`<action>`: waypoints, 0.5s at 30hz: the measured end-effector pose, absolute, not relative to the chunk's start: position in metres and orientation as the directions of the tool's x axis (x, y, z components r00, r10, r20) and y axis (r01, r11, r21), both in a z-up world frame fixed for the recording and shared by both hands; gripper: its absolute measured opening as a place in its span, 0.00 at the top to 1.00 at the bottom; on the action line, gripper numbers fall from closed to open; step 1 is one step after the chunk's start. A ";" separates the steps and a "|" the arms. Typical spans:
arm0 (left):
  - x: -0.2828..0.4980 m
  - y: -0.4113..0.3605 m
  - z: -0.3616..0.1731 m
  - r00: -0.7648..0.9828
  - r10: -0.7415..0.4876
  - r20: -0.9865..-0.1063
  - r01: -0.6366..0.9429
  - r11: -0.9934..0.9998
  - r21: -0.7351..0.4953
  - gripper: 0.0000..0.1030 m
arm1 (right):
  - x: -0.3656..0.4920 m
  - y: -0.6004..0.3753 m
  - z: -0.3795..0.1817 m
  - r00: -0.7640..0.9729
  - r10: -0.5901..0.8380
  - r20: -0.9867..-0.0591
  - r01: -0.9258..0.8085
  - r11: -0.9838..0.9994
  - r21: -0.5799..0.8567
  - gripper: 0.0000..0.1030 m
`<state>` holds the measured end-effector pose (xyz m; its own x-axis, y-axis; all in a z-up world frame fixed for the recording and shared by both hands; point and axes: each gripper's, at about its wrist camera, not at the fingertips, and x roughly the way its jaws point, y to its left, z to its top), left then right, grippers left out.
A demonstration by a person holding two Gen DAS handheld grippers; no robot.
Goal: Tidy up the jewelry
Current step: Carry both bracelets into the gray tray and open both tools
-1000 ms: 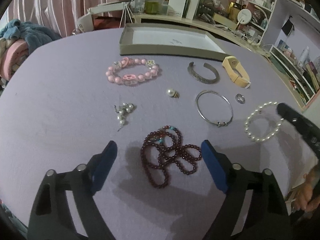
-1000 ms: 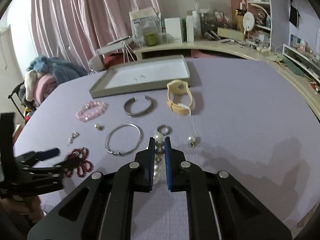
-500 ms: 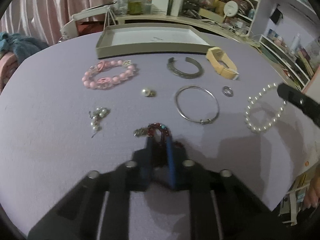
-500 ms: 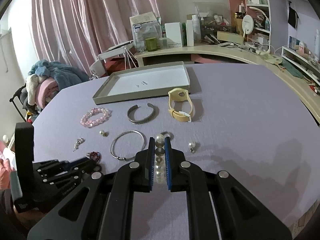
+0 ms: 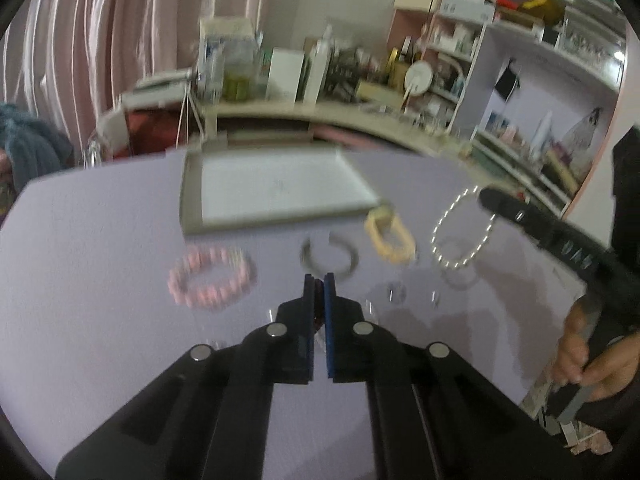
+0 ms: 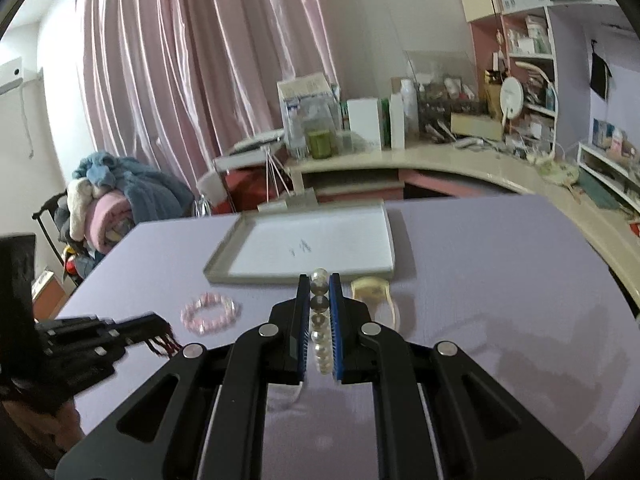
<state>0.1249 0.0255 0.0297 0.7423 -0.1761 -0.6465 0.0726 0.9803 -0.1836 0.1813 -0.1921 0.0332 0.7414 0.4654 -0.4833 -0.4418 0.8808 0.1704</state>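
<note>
My left gripper (image 5: 319, 280) is shut on the dark red bead necklace (image 5: 318, 322), held above the purple table; the red beads hang from its tip in the right wrist view (image 6: 162, 345). My right gripper (image 6: 319, 280) is shut on the white pearl bracelet (image 6: 320, 344), which dangles as a loop in the left wrist view (image 5: 460, 236). The grey tray (image 6: 298, 278) with a white floor lies ahead (image 5: 192, 224). A pink bead bracelet (image 5: 212, 278), a silver cuff (image 5: 330, 258) and a cream band (image 5: 388, 236) lie before it.
A curved desk (image 6: 440, 164) crowded with boxes and bottles stands behind the table, with shelves (image 6: 528, 48) at the right. A pile of clothes (image 6: 116, 200) sits at the far left. Small items, blurred, lie near the cuff (image 5: 396, 292).
My left gripper shut on the red necklace and lifted it off the table. My right gripper rose with the pearl bracelet. Both now point toward the tray.
</note>
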 end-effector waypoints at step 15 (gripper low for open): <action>0.273 0.065 0.107 0.786 -0.163 -0.596 0.099 0.985 -0.139 0.96 | 0.294 -0.152 0.073 0.719 0.507 -0.476 -0.463 0.859 0.217 0.90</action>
